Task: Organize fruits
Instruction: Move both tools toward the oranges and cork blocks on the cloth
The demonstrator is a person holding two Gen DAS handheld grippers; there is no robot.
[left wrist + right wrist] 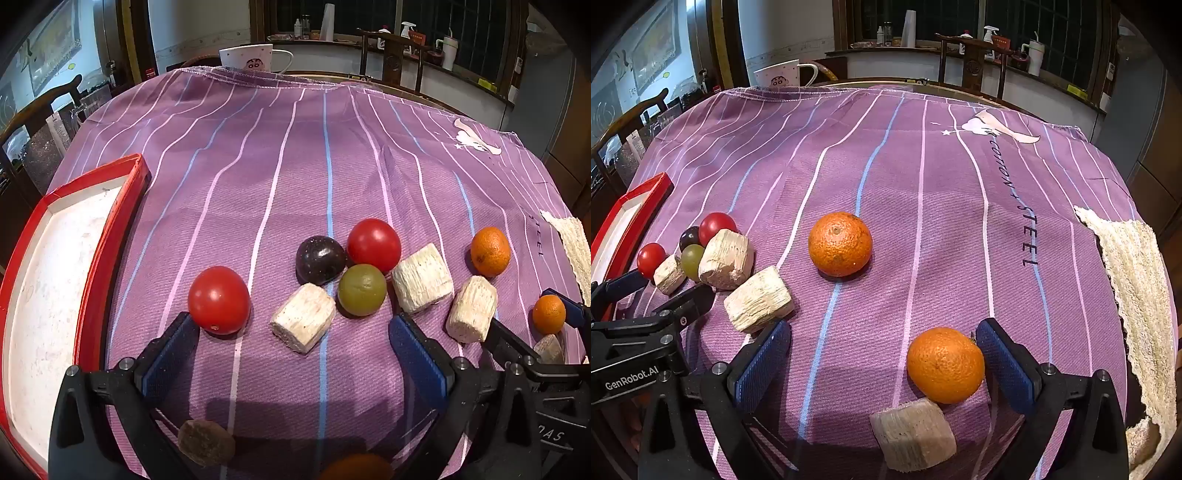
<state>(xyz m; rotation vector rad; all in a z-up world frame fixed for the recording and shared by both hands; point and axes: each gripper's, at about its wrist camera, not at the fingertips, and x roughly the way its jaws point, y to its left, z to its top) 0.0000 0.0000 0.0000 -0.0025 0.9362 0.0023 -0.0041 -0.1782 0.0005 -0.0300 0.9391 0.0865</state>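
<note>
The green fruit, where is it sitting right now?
In the left wrist view the green fruit sits mid-table on the purple cloth, against the dark plum and a red tomato.

The red tray [110,236] runs off the left wrist view's left edge. At that view's bottom an orange blur [356,467] — perhaps another fruit — is cut off. The mug [247,57] shows only above the cloth's [295,155] far hem.
</note>
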